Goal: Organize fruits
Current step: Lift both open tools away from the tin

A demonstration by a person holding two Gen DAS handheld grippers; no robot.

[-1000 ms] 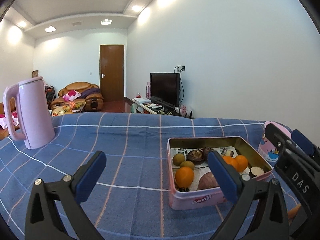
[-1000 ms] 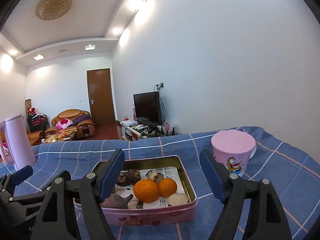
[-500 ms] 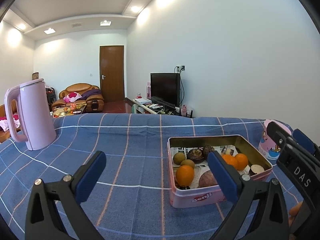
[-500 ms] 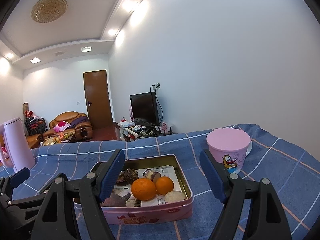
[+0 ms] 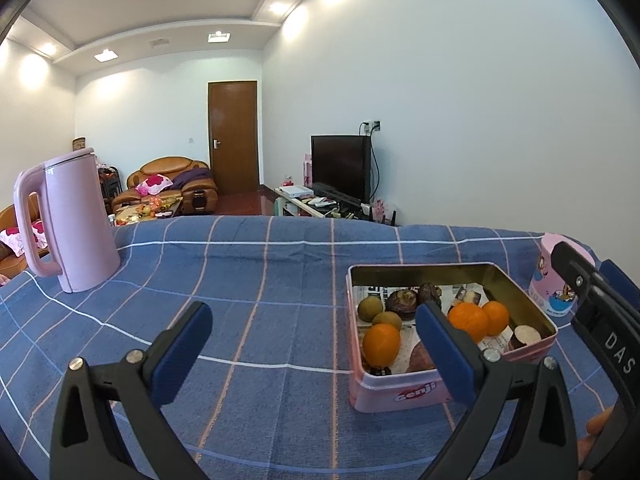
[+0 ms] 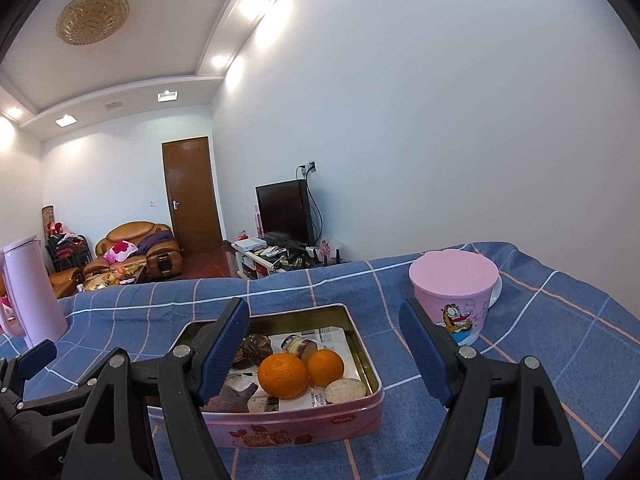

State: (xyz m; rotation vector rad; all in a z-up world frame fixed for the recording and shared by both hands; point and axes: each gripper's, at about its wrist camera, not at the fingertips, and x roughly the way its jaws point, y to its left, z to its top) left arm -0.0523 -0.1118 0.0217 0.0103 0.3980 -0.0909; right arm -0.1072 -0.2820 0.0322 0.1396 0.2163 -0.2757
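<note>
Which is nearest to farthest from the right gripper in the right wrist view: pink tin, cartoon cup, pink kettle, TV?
1. Pink tin: just ahead of the open right gripper, low centre.
2. Cartoon cup: ahead, on the right, beyond the tin.
3. Pink kettle: far left of the blue cloth.
4. TV: off the table, against the far wall.

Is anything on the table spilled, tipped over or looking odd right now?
Nothing spilled or tipped. The kettle and lidded cup stand upright; the fruit sits inside the tin. One oddity: newspaper lines the tin.
</note>
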